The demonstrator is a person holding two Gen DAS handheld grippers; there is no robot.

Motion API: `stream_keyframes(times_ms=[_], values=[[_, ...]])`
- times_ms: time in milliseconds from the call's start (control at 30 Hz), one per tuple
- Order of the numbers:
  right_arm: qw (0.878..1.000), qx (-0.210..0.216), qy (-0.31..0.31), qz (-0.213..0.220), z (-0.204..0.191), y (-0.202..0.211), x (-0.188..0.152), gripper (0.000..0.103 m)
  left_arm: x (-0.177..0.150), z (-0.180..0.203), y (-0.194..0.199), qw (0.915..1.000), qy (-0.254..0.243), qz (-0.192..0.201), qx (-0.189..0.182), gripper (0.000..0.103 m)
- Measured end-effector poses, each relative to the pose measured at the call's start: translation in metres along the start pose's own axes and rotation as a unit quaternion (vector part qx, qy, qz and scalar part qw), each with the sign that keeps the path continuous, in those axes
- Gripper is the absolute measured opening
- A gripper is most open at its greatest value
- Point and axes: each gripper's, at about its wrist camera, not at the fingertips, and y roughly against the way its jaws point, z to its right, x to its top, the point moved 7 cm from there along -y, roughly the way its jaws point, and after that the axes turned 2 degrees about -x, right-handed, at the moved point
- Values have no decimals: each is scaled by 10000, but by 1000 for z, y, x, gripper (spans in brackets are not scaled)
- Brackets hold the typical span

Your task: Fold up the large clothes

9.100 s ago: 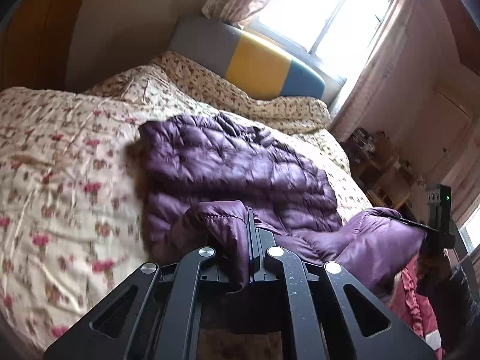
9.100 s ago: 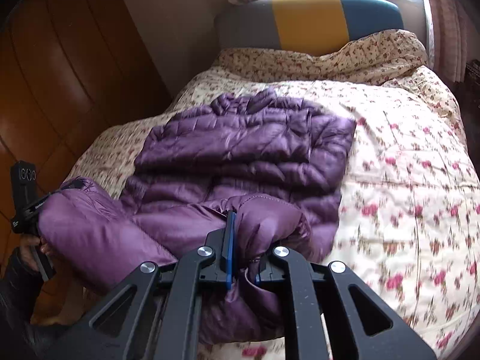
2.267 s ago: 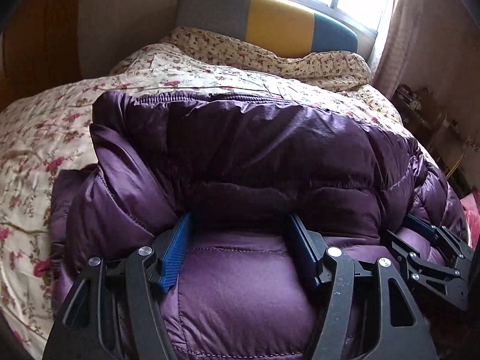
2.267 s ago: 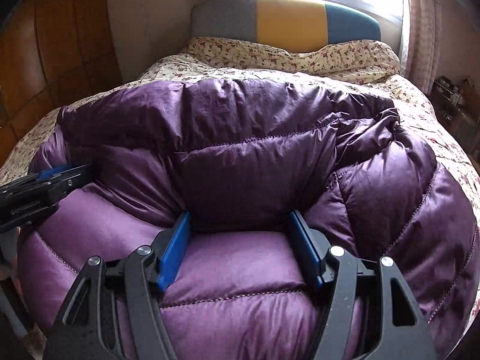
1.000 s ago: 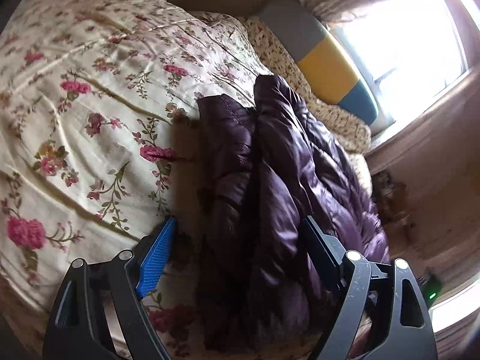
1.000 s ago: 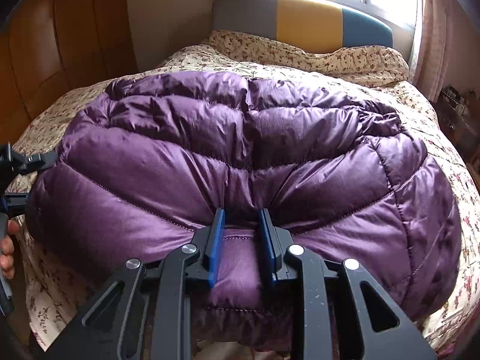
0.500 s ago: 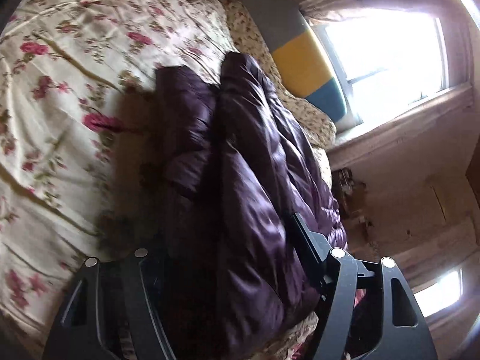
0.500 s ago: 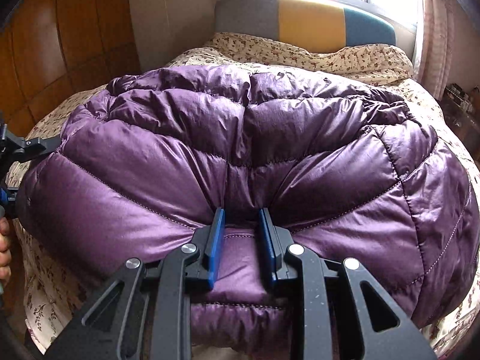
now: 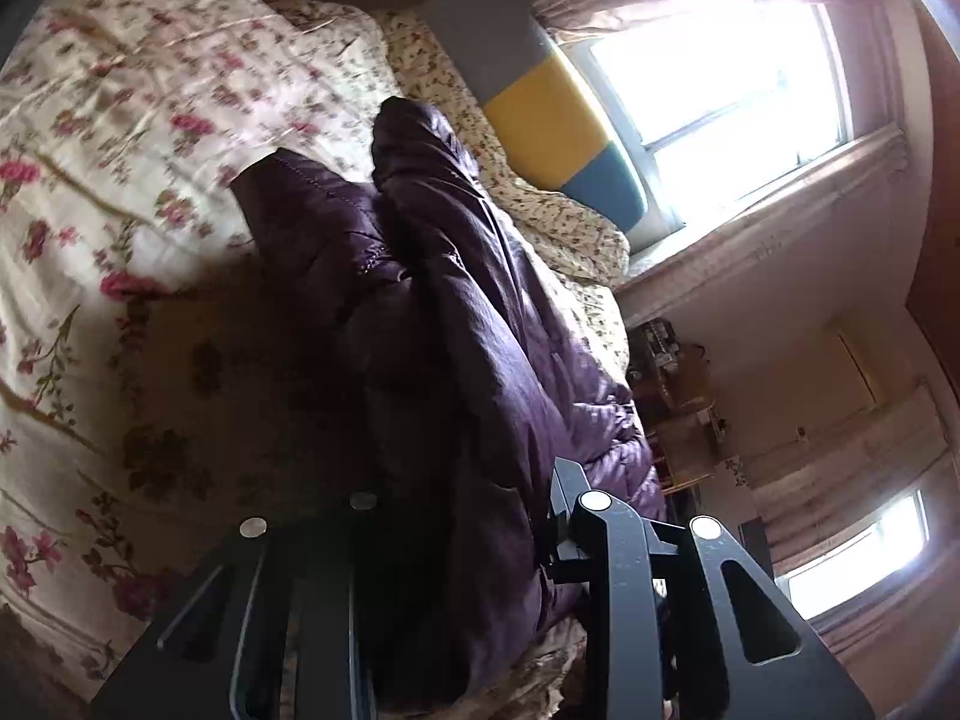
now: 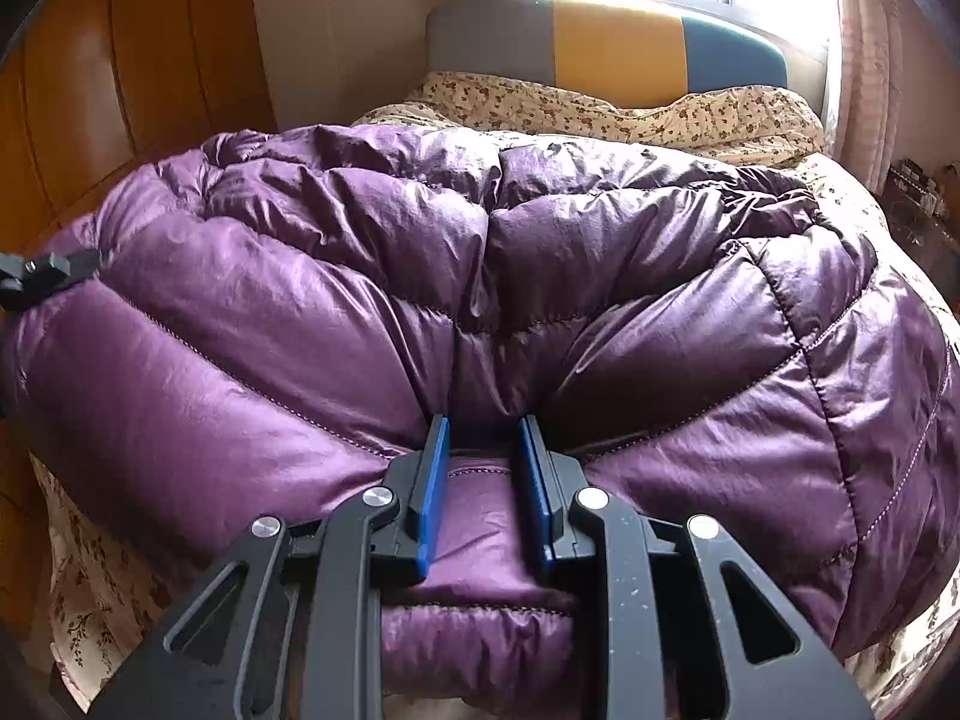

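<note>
Open bedspread on one side, jacket bulk across the middle

The puffy purple jacket (image 10: pixel 540 300) fills the bed's near edge; the floral bedspread (image 9: pixel 120 180) left of it lies bare and passable, while the headboard (image 10: pixel 606 51) and wooden wall (image 10: pixel 120 90) close off the far end and left side.

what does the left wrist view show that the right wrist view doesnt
Only the left wrist view: the jacket edge-on as a stacked fold, the left gripper, whose jaws have just been closing, squeezing that edge, a cluttered shelf and a second window.
Only the right wrist view: the jacket's broad quilted top, the right gripper pinching its near edge, and wooden panelling.
Both: purple jacket, floral bedspread, striped headboard.
</note>
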Motion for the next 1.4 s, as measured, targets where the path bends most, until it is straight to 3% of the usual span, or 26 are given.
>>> stream_keyframes(times_ms=[233,500,733,867,1067,1133,1233,1400], values=[[9998,137,74,106,1,-1,-4,22,6,51,-9,9981,-520,-106,-301,28],[9994,309,29,156,10,7,-8,21,8,118,-60,9899,-1145,-554,-625,28],[9975,606,-357,-2,39,39,5,23,1,153,-98,9837,-1497,-817,-573,28],[9972,309,-677,106,77,66,12,24,-5,163,-116,9804,-1641,-997,-453,28],[9930,-580,-1026,104,149,94,11,33,-18,176,-147,9741,-1871,-1250,-211,28],[9894,-896,-1142,13,176,99,6,38,-23,180,-160,9721,-1933,-1324,-78,28],[9833,-1196,-1364,-120,211,104,-3,39,-33,183,-174,9681,-2080,-1392,134,28],[9742,-1441,-1700,-357,253,108,-22,41,-49,194,-200,9587,-2372,-1497,473,28]])
